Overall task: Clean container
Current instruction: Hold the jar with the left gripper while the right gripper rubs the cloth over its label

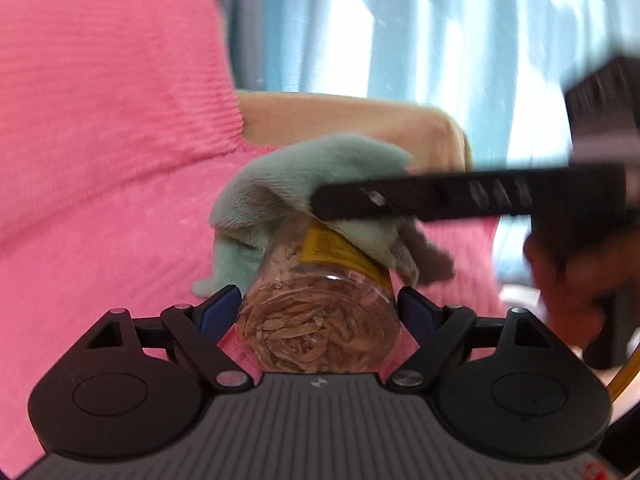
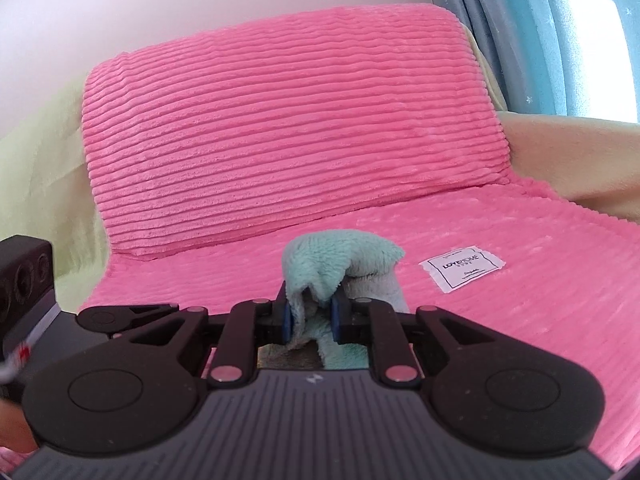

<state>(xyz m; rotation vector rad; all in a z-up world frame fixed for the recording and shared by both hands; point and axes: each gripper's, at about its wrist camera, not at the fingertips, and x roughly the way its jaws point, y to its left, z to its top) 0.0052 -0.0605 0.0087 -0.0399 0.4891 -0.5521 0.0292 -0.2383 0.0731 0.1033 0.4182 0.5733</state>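
A clear plastic jar (image 1: 316,316) with brownish dried contents and a yellow label (image 1: 340,252) is clamped between the blue pads of my left gripper (image 1: 320,312), its base toward the camera. A mint-green and grey cloth (image 1: 316,184) lies draped over the jar's far end. My right gripper (image 1: 460,196) comes in from the right as a black bar pressed on that cloth, a hand (image 1: 572,280) behind it. In the right wrist view my right gripper (image 2: 311,316) is shut on the bunched cloth (image 2: 340,268); the jar is hidden beneath it.
A pink ribbed cushion (image 2: 288,128) and pink cover (image 2: 520,300) with a white tag (image 2: 464,267) dress a beige sofa (image 2: 580,160). Blue curtains (image 1: 440,40) hang behind. The left gripper's body (image 2: 24,280) shows at the left edge.
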